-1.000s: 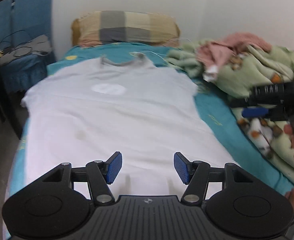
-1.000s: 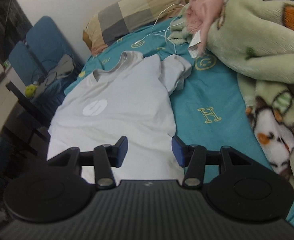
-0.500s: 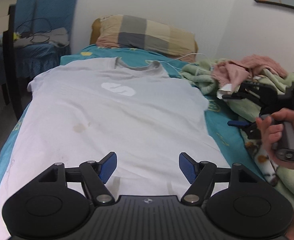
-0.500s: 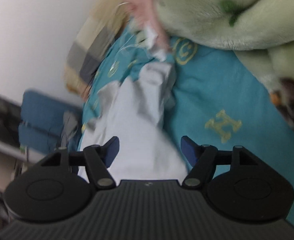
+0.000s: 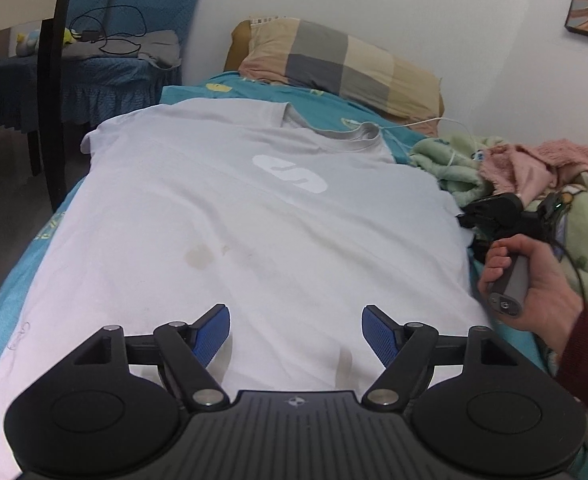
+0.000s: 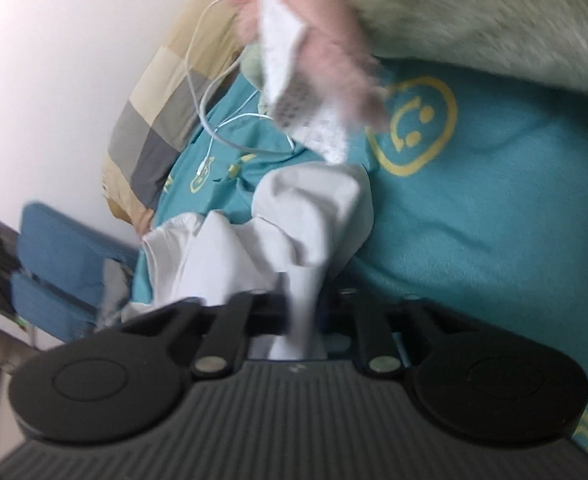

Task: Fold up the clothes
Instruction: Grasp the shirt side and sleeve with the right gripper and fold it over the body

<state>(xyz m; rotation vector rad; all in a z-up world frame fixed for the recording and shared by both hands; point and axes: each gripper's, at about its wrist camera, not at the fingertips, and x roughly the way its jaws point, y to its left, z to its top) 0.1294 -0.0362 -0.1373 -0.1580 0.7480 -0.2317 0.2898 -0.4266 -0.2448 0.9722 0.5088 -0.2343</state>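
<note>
- A pale grey T-shirt (image 5: 261, 240) lay flat on the teal bed sheet (image 6: 474, 208), its long axis running from the hem near the left gripper (image 5: 296, 330) up to the collar by the checked pillow (image 5: 334, 64).
- The left gripper's blue pads (image 5: 213, 334) stood spread above the hem, nothing between them, the jaws having just widened further; the cloth lay directly ahead of and below them.
- At the shirt's right edge, about level with the chest logo, the right gripper (image 6: 300, 316) had just snapped closed, and its jaws were pinching a bunch of the white fabric, the sleeve (image 6: 314, 216) crumpled just beyond them.
- The person's right hand (image 5: 534, 280), in a dark red sleeve, gripped that tool's handle just beside the heaped green blanket (image 5: 494, 168).
- The fold appeared to turn on the right side: that gripper already had the edge, and the shirt's body lay across to its left, so the pinched cloth would likely need carrying inward across the long axis.
- The left gripper, nearer the hem, looked placed to take the lower edge, though it had not yet touched fabric.
</note>
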